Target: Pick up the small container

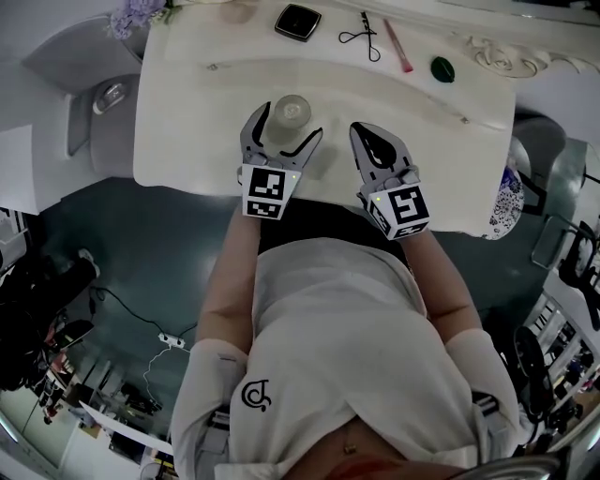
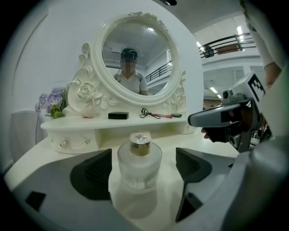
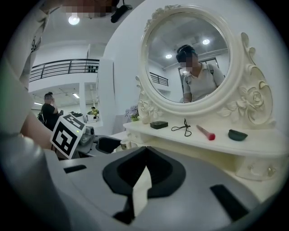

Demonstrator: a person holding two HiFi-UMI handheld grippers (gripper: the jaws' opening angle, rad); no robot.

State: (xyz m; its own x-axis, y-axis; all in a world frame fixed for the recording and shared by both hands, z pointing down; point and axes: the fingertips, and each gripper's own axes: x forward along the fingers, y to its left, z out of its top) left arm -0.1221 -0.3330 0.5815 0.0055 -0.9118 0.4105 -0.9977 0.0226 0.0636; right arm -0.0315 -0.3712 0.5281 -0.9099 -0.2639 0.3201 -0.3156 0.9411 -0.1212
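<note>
L hand-held gripper (image 1: 291,122) straddles small container (image 2: 139,162); compact (image 1: 298,22), curler (image 1: 364,36), brush (image 1: 398,45) behind.

Left tool (image 1: 284,127) jaws wide apart, right tool (image 1: 367,138) jaws together, bare forearms (image 1: 232,272) extended forward

Both the left tongs (image 1: 289,122) and right tongs (image 1: 364,133) are grey with black pads (image 2: 90,173) and black-and-white marker cubes (image 1: 265,192); white short-sleeved shirt (image 1: 328,347) bears a dark logo (image 1: 255,396)
</note>
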